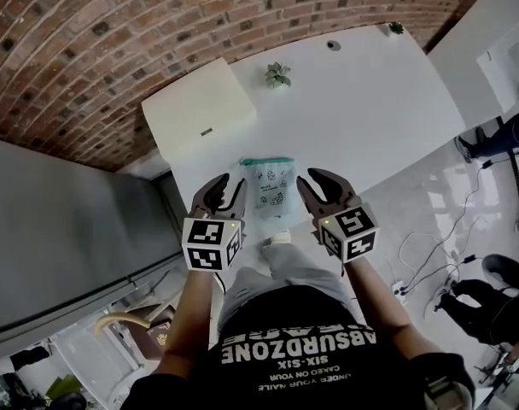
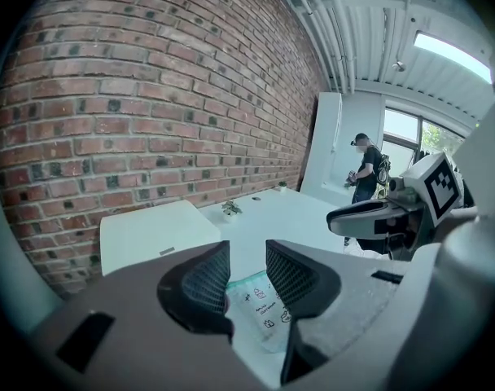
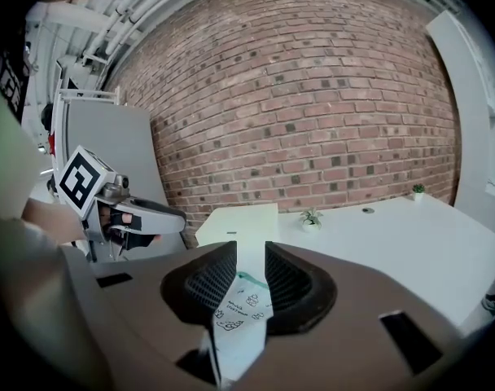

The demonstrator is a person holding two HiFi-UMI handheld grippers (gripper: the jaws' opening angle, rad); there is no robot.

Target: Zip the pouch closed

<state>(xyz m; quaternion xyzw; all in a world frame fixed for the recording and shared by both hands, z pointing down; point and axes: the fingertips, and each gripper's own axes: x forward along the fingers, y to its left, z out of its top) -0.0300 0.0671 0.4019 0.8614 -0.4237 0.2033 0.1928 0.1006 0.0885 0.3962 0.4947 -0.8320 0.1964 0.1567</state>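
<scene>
Both pairs of jaws stand released and empty, left gripper [image 1: 228, 191] and right gripper [image 1: 317, 184] flanking the pouch [image 1: 271, 188] lying flat on the surface [image 1: 362, 101] between and just ahead of them, so tugging its zip [image 1: 266, 161] with the other end unpinned would probably drag it along.

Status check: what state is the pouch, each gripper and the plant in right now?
pouch: flat on the table, untouched; zip too small to tell.
left gripper: open, nothing gripped, short of the pouch.
right gripper: open, nothing gripped, short of the pouch.
potted plant: upright.
</scene>
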